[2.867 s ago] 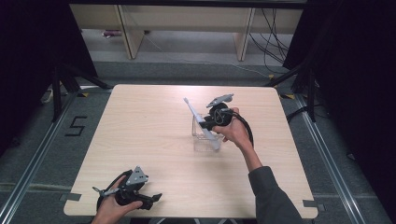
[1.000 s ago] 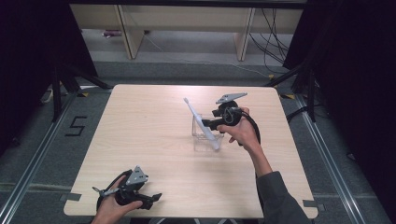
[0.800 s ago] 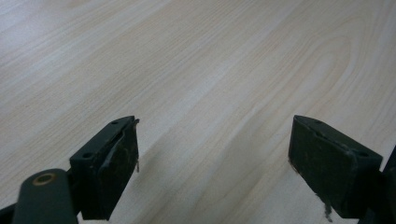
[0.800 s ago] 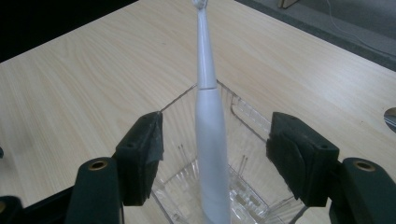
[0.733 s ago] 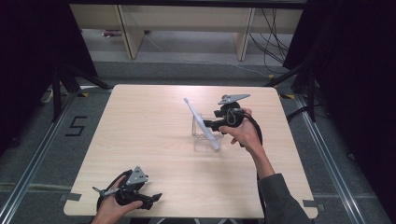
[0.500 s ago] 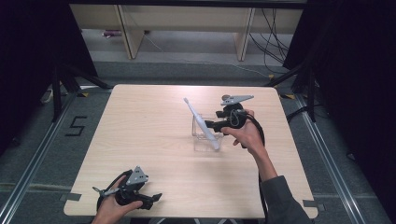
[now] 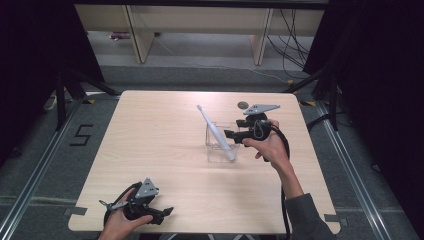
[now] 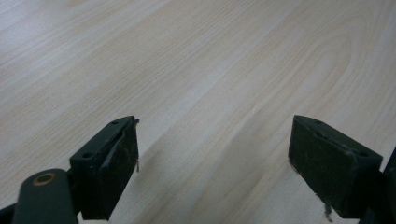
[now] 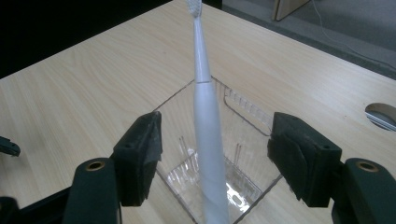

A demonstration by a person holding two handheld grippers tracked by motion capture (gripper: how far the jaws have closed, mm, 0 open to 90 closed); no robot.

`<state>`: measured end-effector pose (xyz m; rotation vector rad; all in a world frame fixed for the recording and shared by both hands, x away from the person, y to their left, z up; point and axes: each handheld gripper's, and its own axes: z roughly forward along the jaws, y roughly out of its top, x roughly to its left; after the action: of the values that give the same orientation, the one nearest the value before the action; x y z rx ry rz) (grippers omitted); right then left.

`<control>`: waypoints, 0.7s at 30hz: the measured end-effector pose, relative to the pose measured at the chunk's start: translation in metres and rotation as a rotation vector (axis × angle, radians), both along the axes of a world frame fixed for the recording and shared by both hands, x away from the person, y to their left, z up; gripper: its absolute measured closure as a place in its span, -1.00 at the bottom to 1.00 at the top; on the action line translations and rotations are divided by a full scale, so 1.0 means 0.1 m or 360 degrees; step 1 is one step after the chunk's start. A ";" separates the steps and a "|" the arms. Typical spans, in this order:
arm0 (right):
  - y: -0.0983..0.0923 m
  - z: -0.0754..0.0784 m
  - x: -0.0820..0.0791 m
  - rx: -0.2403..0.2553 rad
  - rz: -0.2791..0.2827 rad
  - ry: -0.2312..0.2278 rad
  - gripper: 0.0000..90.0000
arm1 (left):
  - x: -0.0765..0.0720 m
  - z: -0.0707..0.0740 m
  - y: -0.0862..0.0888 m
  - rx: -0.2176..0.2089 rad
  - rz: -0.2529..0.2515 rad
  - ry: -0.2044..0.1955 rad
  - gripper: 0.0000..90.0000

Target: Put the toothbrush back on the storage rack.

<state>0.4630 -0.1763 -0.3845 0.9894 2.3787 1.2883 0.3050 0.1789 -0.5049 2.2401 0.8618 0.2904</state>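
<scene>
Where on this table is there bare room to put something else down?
The table is bare across its left half, from the far edge down to the left hand-held gripper. It is crowded right of centre, where the toothbrush leans in the clear box beside the right hand-held gripper.

Counter (image 7: 165, 150) evenly lit from above, surroundings dark; soft shadows under tongs, glare spot in clear box (image 9: 233, 186), near tongs slightly blurred

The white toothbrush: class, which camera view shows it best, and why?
The right gripper view: the toothbrush stands close up, leaning in the clear holder between open jaws. The high view shows it small and slanted; the left gripper view faces bare table.
</scene>
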 end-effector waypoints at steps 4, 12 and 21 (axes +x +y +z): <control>-0.03 0.01 -0.03 -0.0006 0.0001 -0.0013 -0.22 | 0.00 0.00 0.00 -0.0001 0.0001 0.0000 -0.66; -0.14 -0.01 -0.08 -0.0001 -0.0030 -0.0035 -0.23 | 0.00 0.00 0.00 -0.0002 0.0004 -0.0001 -0.66; -0.29 -0.02 -0.21 -0.0038 -0.0067 -0.0025 -0.29 | 0.00 0.00 0.00 -0.0002 0.0008 -0.0003 -0.66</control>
<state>0.4418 -0.2052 -0.3863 1.0131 2.3429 1.2450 0.3051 0.1792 -0.5046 2.2369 0.8663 0.2940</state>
